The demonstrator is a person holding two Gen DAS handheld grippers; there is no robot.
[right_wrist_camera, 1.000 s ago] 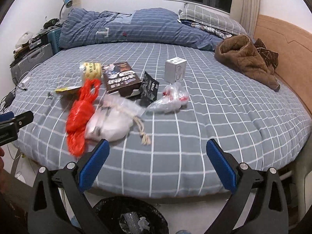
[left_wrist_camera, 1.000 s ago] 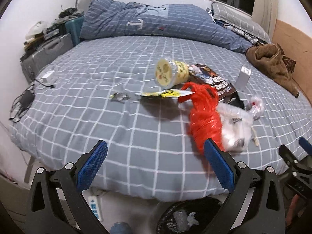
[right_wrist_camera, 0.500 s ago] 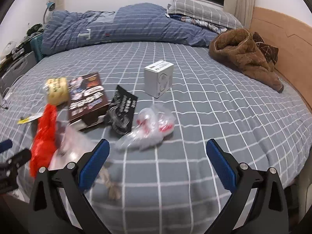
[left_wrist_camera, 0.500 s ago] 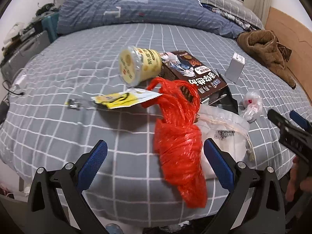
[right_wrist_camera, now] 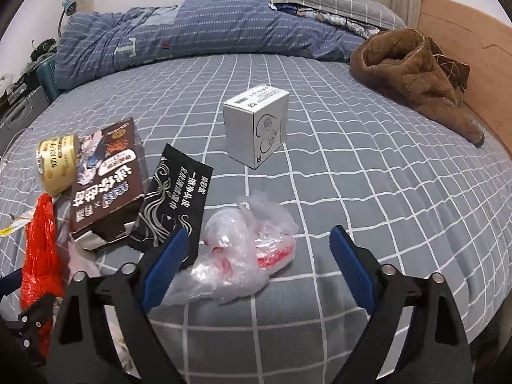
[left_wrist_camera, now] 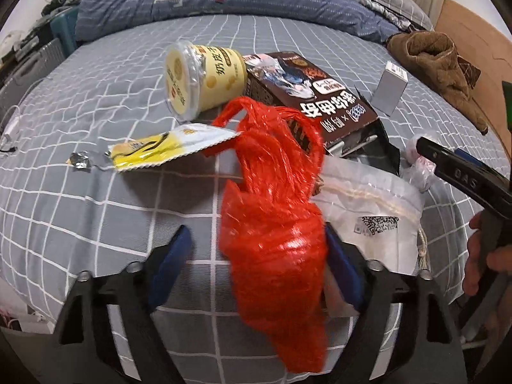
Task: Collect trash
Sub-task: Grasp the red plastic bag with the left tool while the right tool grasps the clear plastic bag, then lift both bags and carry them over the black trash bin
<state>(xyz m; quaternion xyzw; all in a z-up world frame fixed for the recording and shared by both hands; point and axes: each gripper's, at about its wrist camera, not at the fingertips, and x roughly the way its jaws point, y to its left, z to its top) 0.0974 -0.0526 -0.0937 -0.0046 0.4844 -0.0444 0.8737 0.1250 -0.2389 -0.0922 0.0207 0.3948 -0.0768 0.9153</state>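
A crumpled red plastic bag [left_wrist_camera: 272, 224] lies on the grey checked bed [left_wrist_camera: 96, 198], between the fingers of my left gripper [left_wrist_camera: 256, 265]. Its jaws are closing; the right pad [left_wrist_camera: 342, 268] touches the bag, while the left pad [left_wrist_camera: 169, 265] stands clear of it. A clear plastic bag with red scraps inside [right_wrist_camera: 249, 256] lies between the fingers of my right gripper [right_wrist_camera: 257, 270]. Those jaws are closing too, with a wide gap on the right side. A yellow cup [left_wrist_camera: 204, 80], a brown carton [left_wrist_camera: 307, 96], a yellow wrapper [left_wrist_camera: 166, 150] and a translucent drawstring bag [left_wrist_camera: 368, 214] lie close by.
A white box [right_wrist_camera: 256, 124] stands mid-bed and a black sachet [right_wrist_camera: 176, 201] lies beside the carton. A brown garment [right_wrist_camera: 409, 73] sits by the wooden headboard, and a blue duvet [right_wrist_camera: 192, 32] is heaped at the far side. A hand [left_wrist_camera: 483, 256] holds the other gripper at right.
Both grippers came forward and down over the bed edge. The red bag now sits between the left fingers, the clear bag between the right fingers. Both pairs of jaws have narrowed.
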